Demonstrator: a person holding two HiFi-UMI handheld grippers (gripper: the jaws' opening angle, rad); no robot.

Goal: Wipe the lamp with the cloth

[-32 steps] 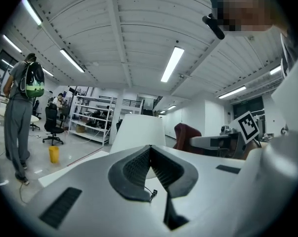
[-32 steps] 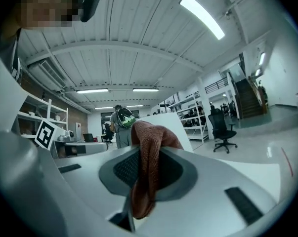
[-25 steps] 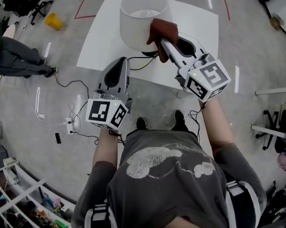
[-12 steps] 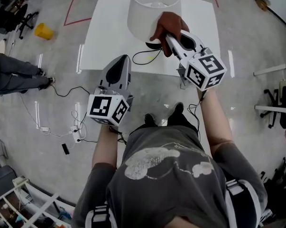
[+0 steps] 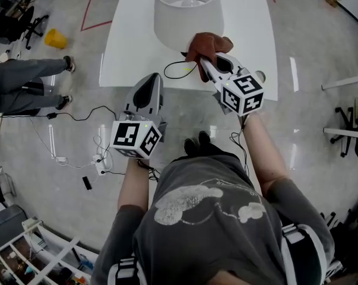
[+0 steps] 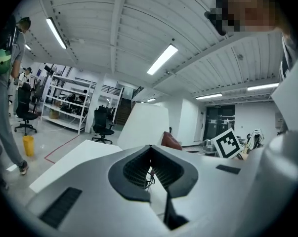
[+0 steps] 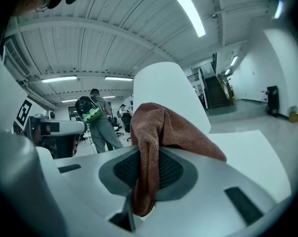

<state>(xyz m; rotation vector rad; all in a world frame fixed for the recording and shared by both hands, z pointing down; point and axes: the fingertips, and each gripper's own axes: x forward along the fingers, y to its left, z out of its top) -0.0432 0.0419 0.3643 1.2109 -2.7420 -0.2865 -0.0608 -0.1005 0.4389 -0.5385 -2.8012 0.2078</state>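
Lamp: the lamp [image 5: 184, 13] stands on the far half of the white table [image 5: 250, 34], its white shade upright and open at the top.
Cloth: a brown cloth [image 5: 209, 43] is bunched at the near right edge of the shade. The views do not settle whether it touches the shade.
Right gripper: the right gripper [image 5: 207, 61] is clamped on a fold of the cloth. The rest is draped over the jaw tips, with one end hanging down between the pads.
Left gripper: the left gripper [image 5: 153, 79] has its jaws together with nothing in them. It is held off the near table edge, well apart from the lamp.
Cable: a black cable [image 5: 177, 70] loops on the table between the lamp and the near edge.
Step, judged: wiping pass on the near side of the shade, early or mid-way.
Risk 1: the shade looks light. A hard sideways push could slide or tip the lamp, as nothing steadies it.
Risk 2: only a fold is pinched. Drag against the shade could pull the cloth free.
Risk 3: a low sweep could catch the cable and tug the lamp.
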